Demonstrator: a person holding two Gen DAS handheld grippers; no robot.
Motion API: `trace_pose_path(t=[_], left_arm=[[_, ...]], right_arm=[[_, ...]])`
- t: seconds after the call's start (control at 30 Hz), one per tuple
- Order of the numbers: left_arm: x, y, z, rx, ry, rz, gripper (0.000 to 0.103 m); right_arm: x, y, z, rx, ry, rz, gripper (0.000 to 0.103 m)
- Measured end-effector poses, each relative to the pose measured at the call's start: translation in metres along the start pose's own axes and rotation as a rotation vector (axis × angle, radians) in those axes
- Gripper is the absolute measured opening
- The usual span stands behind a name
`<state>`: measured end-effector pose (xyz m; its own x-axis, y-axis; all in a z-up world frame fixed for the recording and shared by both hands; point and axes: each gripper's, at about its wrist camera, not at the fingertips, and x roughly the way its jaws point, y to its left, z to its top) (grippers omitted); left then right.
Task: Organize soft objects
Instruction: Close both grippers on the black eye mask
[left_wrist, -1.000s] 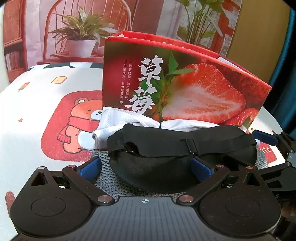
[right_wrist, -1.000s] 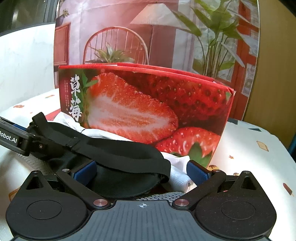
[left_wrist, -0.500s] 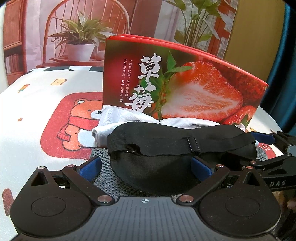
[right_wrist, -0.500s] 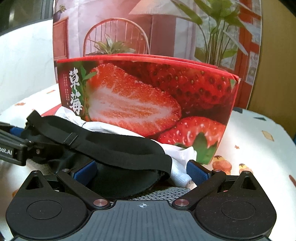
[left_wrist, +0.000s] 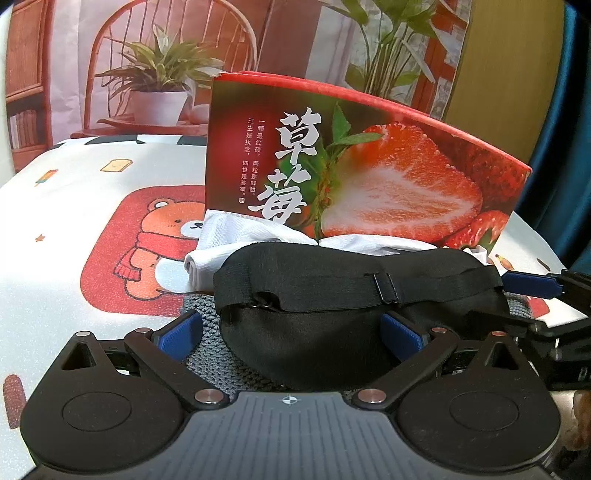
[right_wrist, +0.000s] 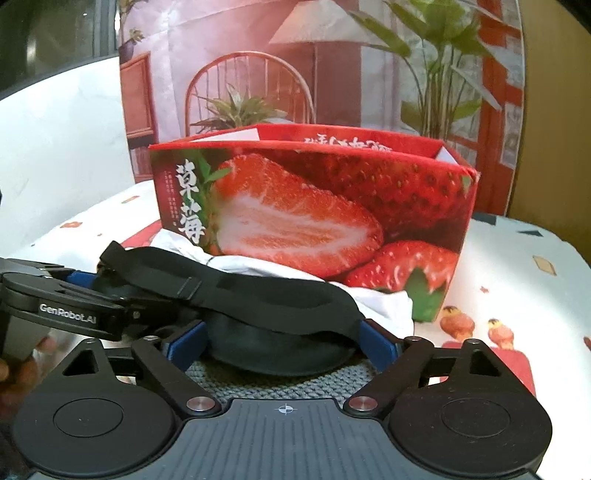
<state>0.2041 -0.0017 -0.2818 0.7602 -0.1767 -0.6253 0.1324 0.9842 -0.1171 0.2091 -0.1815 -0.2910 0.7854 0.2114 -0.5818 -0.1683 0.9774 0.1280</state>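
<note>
- Table (left_wrist: 74, 192) wears a white cartoon-bear cloth; printed plant-and-chair backdrop (right_wrist: 258, 74) behind.
- Black eye mask (left_wrist: 332, 295) lies on grey knit mat (left_wrist: 207, 332) and white cloth (left_wrist: 236, 236), before the strawberry box (left_wrist: 369, 177).
- Left gripper (left_wrist: 291, 332) spread wide around the mask.
- Right gripper (right_wrist: 284, 341), jaws just narrowing, blue pads touching the mask's end.

Warm, uneven indoor light fell across both fisheye views.
The printed cloth (left_wrist: 92, 229) glared almost white at left, the black eye mask (left_wrist: 332, 306) lost detail in shadow, straight edges bowed toward dark vignetted corners, and the right view was slightly soft.
</note>
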Motion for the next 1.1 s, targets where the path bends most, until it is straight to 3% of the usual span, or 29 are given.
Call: trace_pose_path(t=[0.23, 0.43, 0.53, 0.73, 0.8, 0.87, 0.97, 1.1], left_arm=[[0.0, -0.001, -0.001, -0.001, -0.005, 0.002, 0.103], [0.0, -0.001, -0.001, 0.0, -0.007, 0.002, 0.103], [0.0, 0.0, -0.001, 0.003, -0.006, 0.0, 0.103], [0.0, 0.0, 0.0, 0.006, -0.005, 0.001, 0.103], [0.0, 0.001, 0.0, 0.005, -0.004, -0.001, 0.103], [0.0, 0.001, 0.0, 0.005, -0.003, -0.003, 0.103], [-0.002, 0.002, 0.003, 0.003, 0.011, -0.011, 0.103], [-0.013, 0.008, 0.009, -0.044, 0.013, -0.024, 0.102]], right_arm=[[0.001, -0.017, -0.003, 0.117, 0.028, 0.007, 0.076], [0.011, -0.026, -0.001, 0.195, 0.051, 0.039, 0.073], [0.014, -0.025, 0.006, 0.219, 0.044, 0.051, 0.063], [0.0, -0.018, 0.019, 0.191, -0.049, 0.064, 0.053], [-0.001, -0.021, 0.02, 0.203, -0.065, 0.06, 0.045], [-0.001, -0.026, 0.02, 0.214, -0.068, 0.044, 0.028], [0.001, -0.031, 0.015, 0.223, -0.059, 0.038, 0.016], [0.001, -0.03, 0.003, 0.201, -0.06, 0.037, 0.015]])
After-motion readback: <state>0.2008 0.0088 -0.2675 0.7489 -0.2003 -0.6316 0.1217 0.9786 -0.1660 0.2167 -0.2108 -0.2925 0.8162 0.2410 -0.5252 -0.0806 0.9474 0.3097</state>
